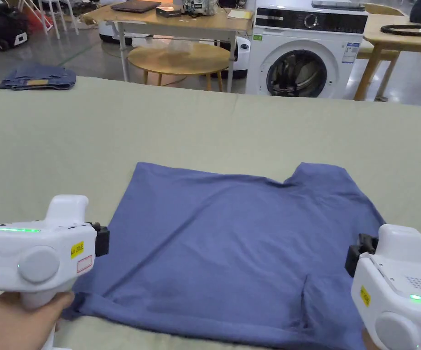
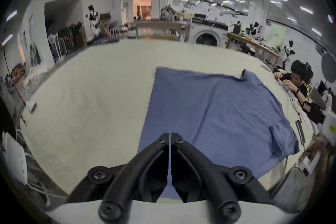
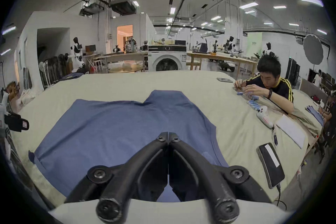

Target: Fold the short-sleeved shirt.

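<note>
- Two grippers, left (image 2: 169,137) and right (image 3: 168,136), we found closed, empty, above the shirt (image 1: 232,246).
- Shirt lay flat on the table (image 1: 205,123); we judged folding pending.

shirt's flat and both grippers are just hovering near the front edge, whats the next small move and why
Probably open the left gripper and lower it onto the near left corner of the blue shirt. Its jaws are closed with nothing between them, as are the right gripper jaws, and the shirt lies spread flat on the green table cover, so no fold can start until an edge is gripped.
</note>
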